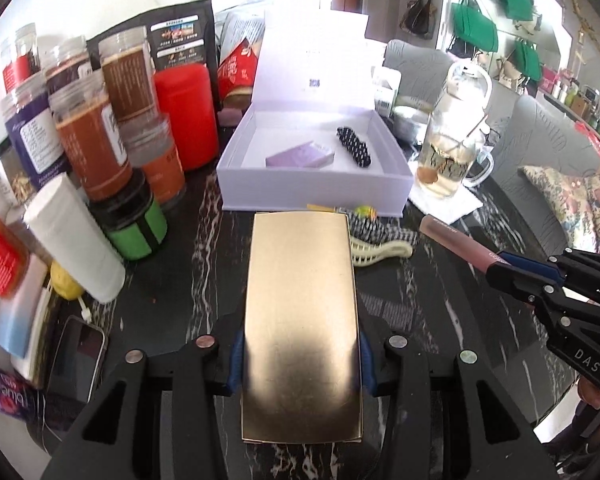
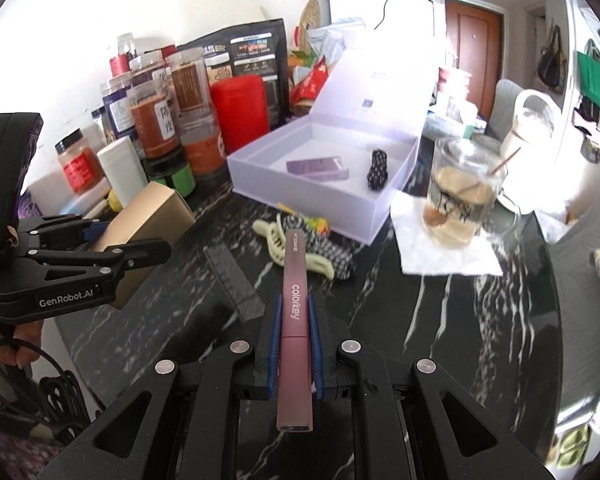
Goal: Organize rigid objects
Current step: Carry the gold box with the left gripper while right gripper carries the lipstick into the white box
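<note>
My left gripper (image 1: 300,356) is shut on a flat gold box (image 1: 300,320) and holds it above the dark marble table; it also shows in the right wrist view (image 2: 148,220). My right gripper (image 2: 294,320) is shut on a slim mauve "colorkey" tube (image 2: 294,308), seen at the right of the left wrist view (image 1: 456,240). An open lilac box (image 1: 312,184) stands ahead, holding a purple packet (image 1: 300,156) and a black dotted hair tie (image 1: 354,146). A cream hair claw (image 2: 300,256) and checked cloth lie before it.
Several jars, a red canister (image 1: 186,114) and a white tube (image 1: 74,240) crowd the left side. A glass mug of drink (image 1: 448,160) stands on a white napkin at the right. A phone (image 1: 76,356) lies at the near left. Grey chairs stand behind.
</note>
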Action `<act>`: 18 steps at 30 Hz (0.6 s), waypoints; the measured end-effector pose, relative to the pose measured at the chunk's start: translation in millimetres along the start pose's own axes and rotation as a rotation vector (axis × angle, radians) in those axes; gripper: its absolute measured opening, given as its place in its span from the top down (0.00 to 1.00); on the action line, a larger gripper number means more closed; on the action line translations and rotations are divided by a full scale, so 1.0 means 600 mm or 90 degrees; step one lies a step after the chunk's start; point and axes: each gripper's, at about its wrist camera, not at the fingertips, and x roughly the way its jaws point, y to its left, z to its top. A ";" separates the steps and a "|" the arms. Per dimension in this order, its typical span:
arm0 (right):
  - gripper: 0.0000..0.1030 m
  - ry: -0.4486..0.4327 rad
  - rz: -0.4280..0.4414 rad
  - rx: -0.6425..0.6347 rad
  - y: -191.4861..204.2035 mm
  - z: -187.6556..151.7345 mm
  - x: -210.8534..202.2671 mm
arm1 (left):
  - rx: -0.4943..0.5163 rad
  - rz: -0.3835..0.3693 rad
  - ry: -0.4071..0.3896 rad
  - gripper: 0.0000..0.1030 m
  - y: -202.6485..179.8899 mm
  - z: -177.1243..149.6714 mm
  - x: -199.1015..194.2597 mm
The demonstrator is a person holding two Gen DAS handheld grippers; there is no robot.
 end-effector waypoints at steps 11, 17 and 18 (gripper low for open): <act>0.87 -0.019 -0.003 -0.003 -0.021 0.058 0.027 | 0.008 -0.005 -0.029 0.58 0.009 0.073 0.025; 0.87 -0.022 -0.012 -0.001 -0.038 0.095 0.053 | 0.013 -0.014 -0.034 0.58 0.011 0.111 0.049; 0.87 -0.023 -0.013 -0.001 -0.041 0.102 0.057 | 0.015 -0.015 -0.036 0.58 0.011 0.118 0.055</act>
